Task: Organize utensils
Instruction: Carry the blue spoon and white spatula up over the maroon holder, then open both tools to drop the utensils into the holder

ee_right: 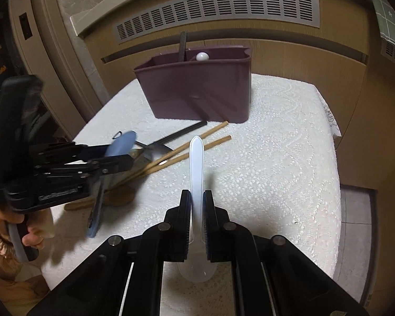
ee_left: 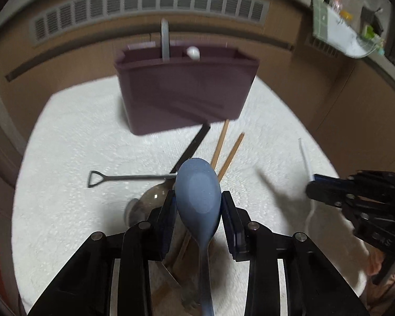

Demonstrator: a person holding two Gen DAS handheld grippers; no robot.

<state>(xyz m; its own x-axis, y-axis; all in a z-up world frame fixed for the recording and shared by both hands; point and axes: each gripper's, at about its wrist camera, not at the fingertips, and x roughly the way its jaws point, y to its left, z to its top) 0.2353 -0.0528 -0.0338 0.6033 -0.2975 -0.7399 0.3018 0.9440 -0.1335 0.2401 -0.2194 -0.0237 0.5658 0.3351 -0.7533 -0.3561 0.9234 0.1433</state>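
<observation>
My left gripper (ee_left: 198, 200) is shut on a blue spoon (ee_left: 198, 189), bowl pointing forward, held above the table. It also shows in the right wrist view (ee_right: 118, 158) with the blue spoon (ee_right: 121, 142). My right gripper (ee_right: 196, 197) is shut on a white plastic spoon (ee_right: 196, 163), handle pointing forward; it also shows in the left wrist view (ee_left: 313, 187). A maroon utensil caddy (ee_left: 187, 92) (ee_right: 197, 89) stands at the back of the table and holds a grey handle (ee_left: 165, 39) and a white-tipped utensil (ee_left: 193, 52).
On the white lace tablecloth (ee_right: 276, 144) lie two wooden chopsticks (ee_left: 225, 152) (ee_right: 192, 147), a black-handled utensil (ee_left: 194, 144), a grey shovel-handled spoon (ee_left: 129, 177), a clear ladle (ee_left: 150, 200) and a wooden spoon (ee_right: 118, 197). A wall vent is behind the caddy.
</observation>
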